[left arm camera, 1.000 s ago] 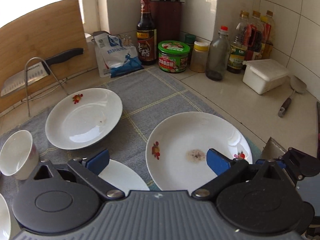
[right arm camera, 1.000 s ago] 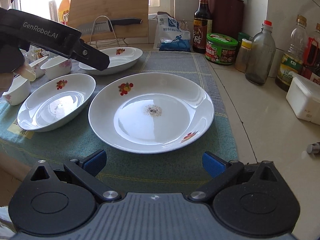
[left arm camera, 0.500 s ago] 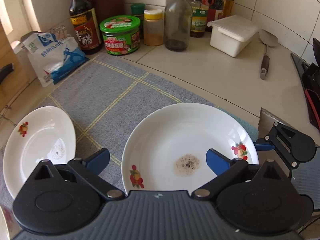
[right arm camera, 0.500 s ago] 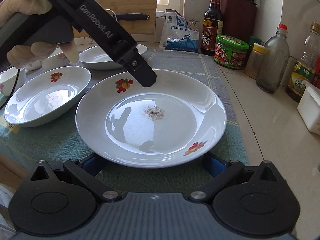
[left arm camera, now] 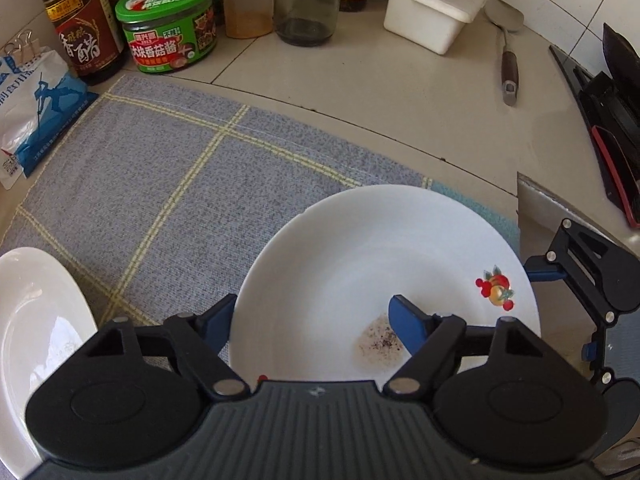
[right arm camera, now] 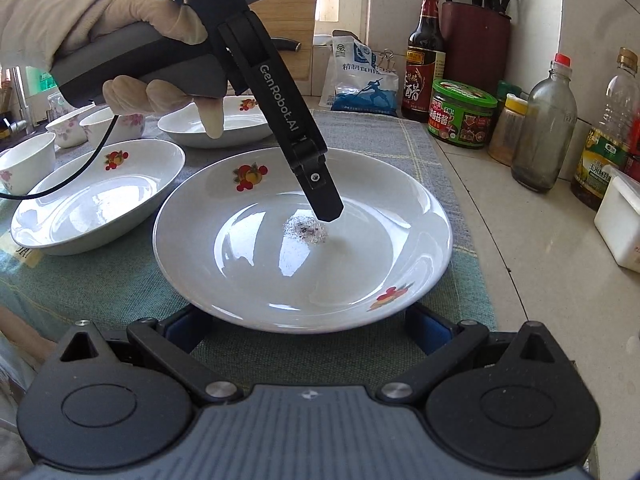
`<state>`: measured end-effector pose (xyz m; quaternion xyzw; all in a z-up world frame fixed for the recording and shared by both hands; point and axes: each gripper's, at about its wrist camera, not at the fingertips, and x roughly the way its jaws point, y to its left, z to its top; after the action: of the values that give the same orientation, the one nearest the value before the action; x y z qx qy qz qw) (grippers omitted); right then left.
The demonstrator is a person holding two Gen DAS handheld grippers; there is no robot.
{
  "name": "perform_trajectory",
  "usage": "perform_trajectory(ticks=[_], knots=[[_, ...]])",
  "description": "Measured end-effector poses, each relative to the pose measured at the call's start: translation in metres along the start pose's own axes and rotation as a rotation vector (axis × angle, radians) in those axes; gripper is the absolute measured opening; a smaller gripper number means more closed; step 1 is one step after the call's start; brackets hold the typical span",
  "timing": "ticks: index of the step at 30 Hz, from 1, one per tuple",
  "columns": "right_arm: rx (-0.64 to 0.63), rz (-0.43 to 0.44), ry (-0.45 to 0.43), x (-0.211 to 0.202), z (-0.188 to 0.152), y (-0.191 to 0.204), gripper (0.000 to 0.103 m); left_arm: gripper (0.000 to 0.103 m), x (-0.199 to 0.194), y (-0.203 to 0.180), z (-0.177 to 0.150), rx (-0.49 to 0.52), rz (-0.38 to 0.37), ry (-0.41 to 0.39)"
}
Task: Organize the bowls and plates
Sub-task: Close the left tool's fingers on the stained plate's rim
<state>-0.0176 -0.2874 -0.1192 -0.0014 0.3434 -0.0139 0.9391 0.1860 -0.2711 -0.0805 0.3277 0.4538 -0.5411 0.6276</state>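
Note:
A large white plate [right arm camera: 360, 272] with fruit prints and a dark speckled stain lies on the cloth; it also shows in the left wrist view [left arm camera: 360, 264]. My left gripper [left arm camera: 312, 320] is open and straddles the plate's near rim, one finger [left arm camera: 408, 324] over the stain, the other outside the rim. In the right wrist view that finger [right arm camera: 324, 196] points down at the stain. My right gripper [right arm camera: 308, 328] is open, its fingers tucked under the plate's near edge. A second plate [right arm camera: 96, 196] lies left, a third [right arm camera: 216, 128] behind, with small bowls [right arm camera: 24, 160] at far left.
Grey checked cloth [left arm camera: 160, 184] covers the counter. Behind it stand a vinegar bottle [right arm camera: 424, 56], green-lidded jar [left arm camera: 168, 20], salt bag [left arm camera: 32, 104], glass bottle [right arm camera: 548, 128], white box [left arm camera: 432, 12], a spatula [left arm camera: 508, 64] and a knife block [right arm camera: 476, 40].
My left gripper has swung right and come down over the large plate, one finger now inside it. My right gripper has moved forward until its fingers sit under the plate's near rim.

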Motion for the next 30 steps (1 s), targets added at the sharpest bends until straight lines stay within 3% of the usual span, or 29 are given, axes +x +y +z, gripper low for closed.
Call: perform_trajectory(ticks=[16,30], knots=[[0.01,0.06,0.036,0.001,0.008,-0.003,0.103,0.078,0.009,0.005,0.006,0.038,-0.054,0.053],[-0.004,0.048,0.06,0.004,0.019,-0.004,0.103,0.078,-0.004,0.015,0.01,0.021,-0.079,0.013]])
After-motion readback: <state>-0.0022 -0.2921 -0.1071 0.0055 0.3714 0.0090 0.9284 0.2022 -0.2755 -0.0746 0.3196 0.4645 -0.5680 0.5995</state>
